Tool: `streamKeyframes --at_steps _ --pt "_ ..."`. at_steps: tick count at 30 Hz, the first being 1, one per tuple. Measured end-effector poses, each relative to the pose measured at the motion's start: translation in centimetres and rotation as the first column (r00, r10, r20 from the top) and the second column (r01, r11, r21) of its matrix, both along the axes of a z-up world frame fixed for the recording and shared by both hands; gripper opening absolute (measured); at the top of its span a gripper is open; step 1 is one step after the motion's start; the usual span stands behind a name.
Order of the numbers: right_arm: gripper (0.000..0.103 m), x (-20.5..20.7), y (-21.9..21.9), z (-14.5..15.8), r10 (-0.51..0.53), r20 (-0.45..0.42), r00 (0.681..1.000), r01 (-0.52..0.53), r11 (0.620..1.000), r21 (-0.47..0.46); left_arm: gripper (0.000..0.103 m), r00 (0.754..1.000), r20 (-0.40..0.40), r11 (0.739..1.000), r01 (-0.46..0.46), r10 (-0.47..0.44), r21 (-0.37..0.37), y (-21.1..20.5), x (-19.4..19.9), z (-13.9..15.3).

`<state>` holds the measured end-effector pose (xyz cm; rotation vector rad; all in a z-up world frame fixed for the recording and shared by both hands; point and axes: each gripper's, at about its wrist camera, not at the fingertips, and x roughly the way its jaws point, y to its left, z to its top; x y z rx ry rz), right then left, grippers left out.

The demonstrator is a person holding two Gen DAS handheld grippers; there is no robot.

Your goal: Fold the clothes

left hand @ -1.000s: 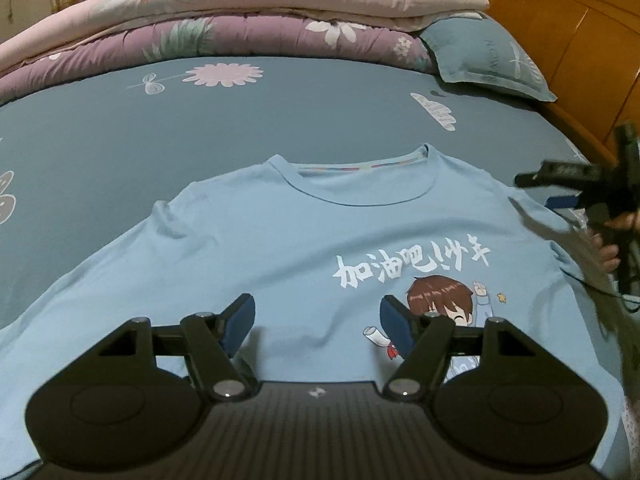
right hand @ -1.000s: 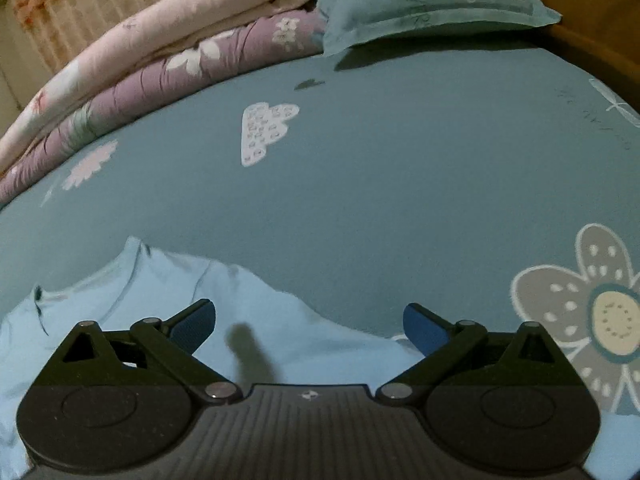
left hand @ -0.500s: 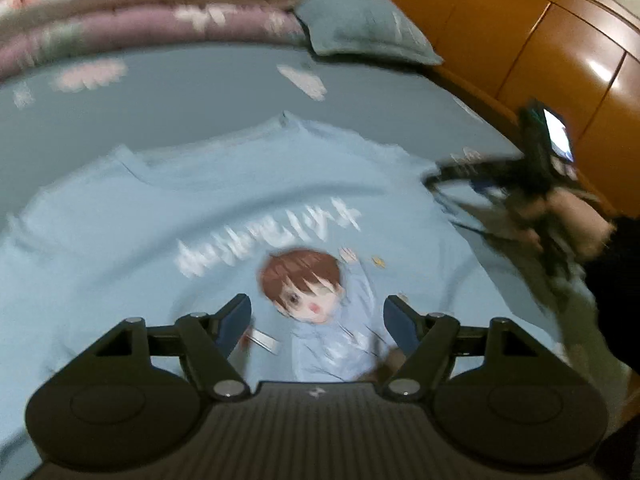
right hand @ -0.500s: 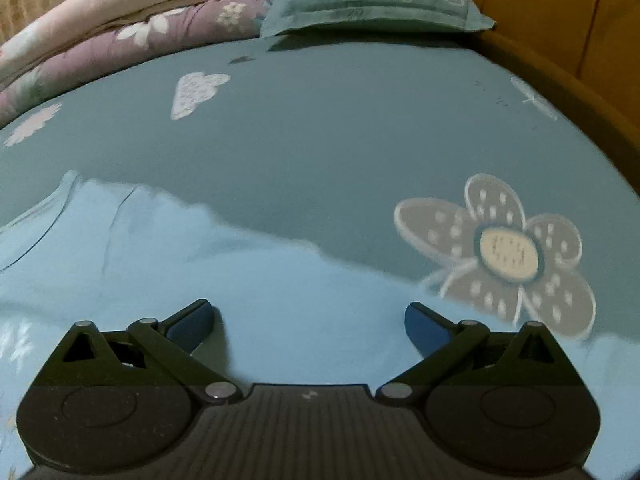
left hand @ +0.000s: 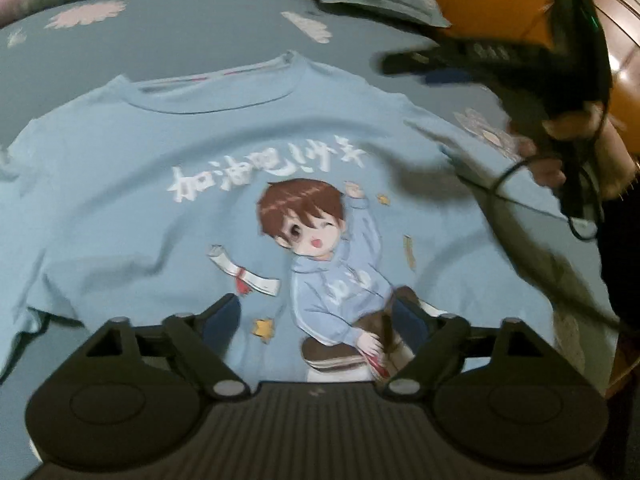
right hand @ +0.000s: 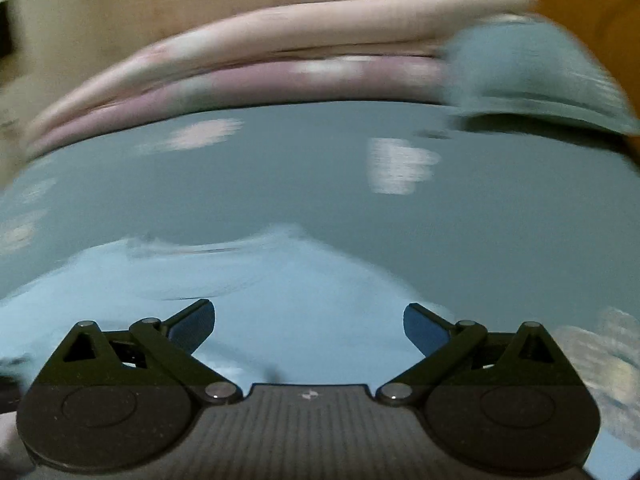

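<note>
Two grippers hover empty over the light-blue T-shirt (left hand: 224, 160) lying flat on the bed (left hand: 160, 48), left gripper (left hand: 320, 316) opening, right gripper (right hand: 308, 320) apart; pinching bedsheet along with hem could drag wrinkles.

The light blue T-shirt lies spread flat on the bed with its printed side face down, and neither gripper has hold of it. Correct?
Not quite. The T-shirt lies printed side up: the left wrist view shows the cartoon boy and white lettering. It is spread flat, and neither the opening left gripper nor the right gripper holds it.
</note>
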<state>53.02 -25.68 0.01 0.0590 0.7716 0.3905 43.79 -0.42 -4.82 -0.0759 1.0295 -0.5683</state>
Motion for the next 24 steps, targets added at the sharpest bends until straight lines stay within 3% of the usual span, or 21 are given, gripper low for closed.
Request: streamKeyframes --at_steps 2,7,11,17,21,24 --pt "0.103 0.6 2.1 -0.2 0.090 -0.019 0.996 -0.089 0.996 0.026 0.088 1.000 0.002 1.000 -0.006 0.006 -0.016 0.0 -0.7 -0.1" --pt "0.103 1.8 5.3 -1.3 0.183 -0.069 0.981 -0.182 0.983 0.016 0.088 0.999 -0.013 0.997 -0.035 0.035 -0.074 1.0 -2.0 0.2" --pt "0.103 0.3 5.5 -0.5 0.251 -0.042 0.967 -0.249 0.967 0.060 0.088 0.999 0.006 0.996 -0.051 0.052 -0.076 2.5 -2.3 1.1" --pt "0.103 -2.3 2.8 0.6 0.230 -0.026 0.973 -0.229 0.973 0.015 0.088 0.988 0.122 0.994 -0.083 0.091 -0.075 4.5 -0.2 3.1" --pt "0.103 -3.1 2.7 -0.6 0.273 -0.068 0.959 -0.275 0.961 -0.019 0.088 0.977 0.205 0.998 -0.052 0.060 -0.044 4.1 2.2 3.1" --pt "0.103 -3.2 3.8 -1.7 0.342 -0.050 0.938 -0.343 0.939 -0.014 0.087 0.987 0.147 0.996 -0.051 0.061 -0.068 3.9 4.4 1.2"
